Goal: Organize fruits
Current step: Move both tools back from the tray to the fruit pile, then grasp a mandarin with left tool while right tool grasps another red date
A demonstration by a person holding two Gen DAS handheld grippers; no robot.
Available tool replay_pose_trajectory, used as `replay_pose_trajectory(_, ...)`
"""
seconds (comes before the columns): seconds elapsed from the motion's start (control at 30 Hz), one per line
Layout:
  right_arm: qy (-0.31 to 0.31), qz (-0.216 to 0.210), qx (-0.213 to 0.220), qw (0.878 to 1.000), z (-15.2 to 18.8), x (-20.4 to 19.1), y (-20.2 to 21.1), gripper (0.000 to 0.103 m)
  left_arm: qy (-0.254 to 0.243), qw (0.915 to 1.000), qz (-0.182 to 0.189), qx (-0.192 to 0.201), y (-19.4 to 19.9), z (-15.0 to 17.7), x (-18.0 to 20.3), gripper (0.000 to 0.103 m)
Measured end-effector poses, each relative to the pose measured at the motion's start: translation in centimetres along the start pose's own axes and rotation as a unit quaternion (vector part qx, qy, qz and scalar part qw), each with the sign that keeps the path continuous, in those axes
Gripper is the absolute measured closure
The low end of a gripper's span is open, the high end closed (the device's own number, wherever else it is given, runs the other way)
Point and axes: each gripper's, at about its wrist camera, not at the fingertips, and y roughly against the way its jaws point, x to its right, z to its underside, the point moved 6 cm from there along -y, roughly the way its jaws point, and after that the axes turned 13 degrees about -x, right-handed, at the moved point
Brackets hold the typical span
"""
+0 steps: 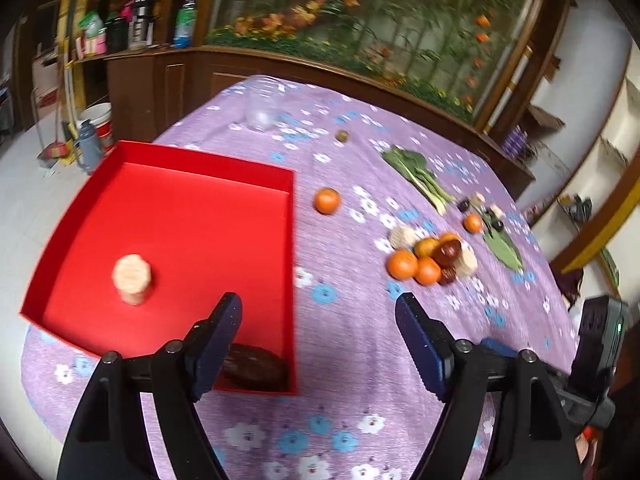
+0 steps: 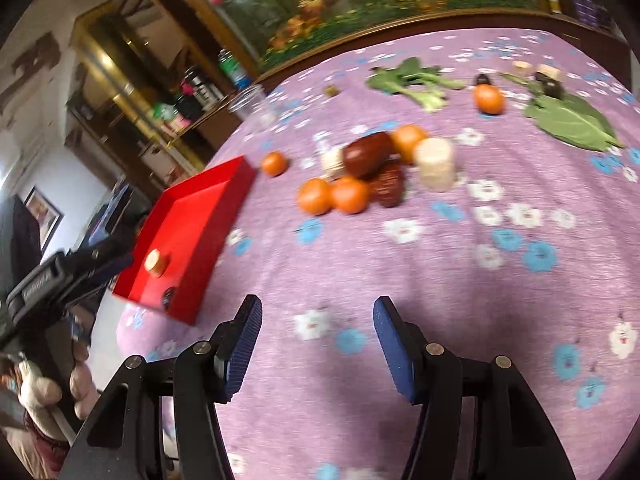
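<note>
A red tray (image 1: 208, 168) (image 2: 224, 188) lies on the purple flowered cloth. In it stand a pale corn piece (image 1: 132, 278) (image 2: 154, 262) and a dark brown fruit (image 1: 256, 368) in its near corner. My left gripper (image 1: 320, 308) hangs open over the tray's near right edge with nothing between its fingers. To the right lies a pile of oranges (image 1: 402, 264) (image 2: 314, 196), dark red dates (image 1: 447, 252) (image 2: 368, 154) and corn pieces (image 2: 434, 164). A single orange (image 1: 327, 201) (image 2: 274, 163) sits beside the tray. My right gripper (image 2: 318, 312) stands open above bare cloth, short of the pile.
Leafy greens (image 1: 416, 176) (image 2: 416, 80), a flat leaf (image 2: 572, 124), another orange (image 1: 473, 223) (image 2: 488, 99) and small dark pieces lie further back. A clear cup (image 1: 262, 104) (image 2: 252, 106) stands at the far edge. A hand (image 2: 80, 376) holds the left gripper at the left.
</note>
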Motion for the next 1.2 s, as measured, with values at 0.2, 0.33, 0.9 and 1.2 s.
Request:
replay_pose_trajectory(0.2,-0.013,0.001,0.009,1.000,-1.1,2.2,0.6,0.040,-0.034,0.9989,0.001,-0.033,-2.8,0.6,2.6,0.025)
replay_pose_trajectory(0.33,-0.022,-0.013,0.022,0.999,-3.3,2.5,0.8,0.040,-0.047,0.9978,0.001,-0.047,-4.6,0.7,3.9,0.025)
replay_pose_trajectory(0.9,-0.020,0.073,0.036,0.996,-11.0,2.8,-4.4,0.057,-0.147,0.9875,-0.036,-0.045,-10.6,-2.6,8.0,0.027)
replay_pose_trajectory(1.2,-0.035,0.026,0.051,0.998,-10.4,3.9,-3.6,0.061,-0.167,0.9837,-0.002,-0.067,-13.4,-4.2,8.7,0.057)
